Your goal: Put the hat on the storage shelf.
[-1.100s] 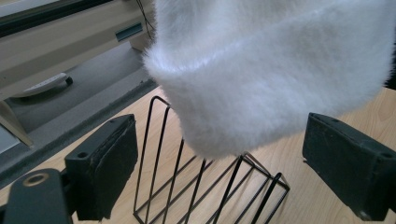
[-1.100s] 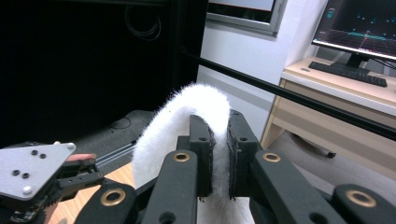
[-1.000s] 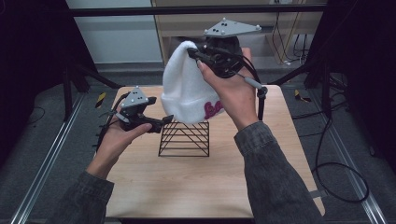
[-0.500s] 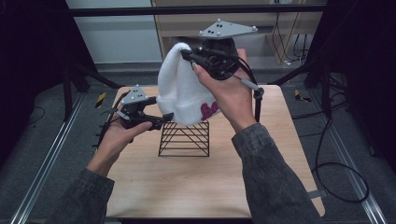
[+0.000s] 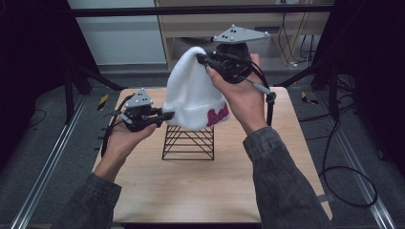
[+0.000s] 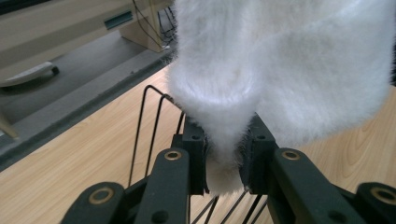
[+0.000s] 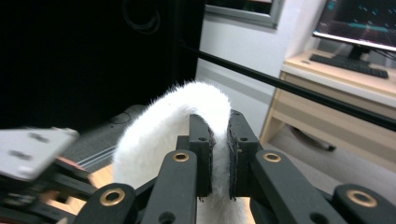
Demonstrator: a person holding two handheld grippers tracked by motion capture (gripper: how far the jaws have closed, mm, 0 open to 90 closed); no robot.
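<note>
even overhead light falls on the desk (image 5: 191, 191), bright against the dark surrounds either side of it. shadows beneath the wire rack (image 5: 187, 142) are faint. the white hat (image 6: 289, 60) nearly washes out; the right gripper view's lower left corner smears.

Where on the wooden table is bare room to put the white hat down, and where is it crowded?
The table is bare along its near edge, between the wire rack and the two sleeves, and again right of the rack. The middle is crowded: the rack stands there, the hat hangs over it, pinched by the left gripper at its brim and the right gripper at its top.
</note>
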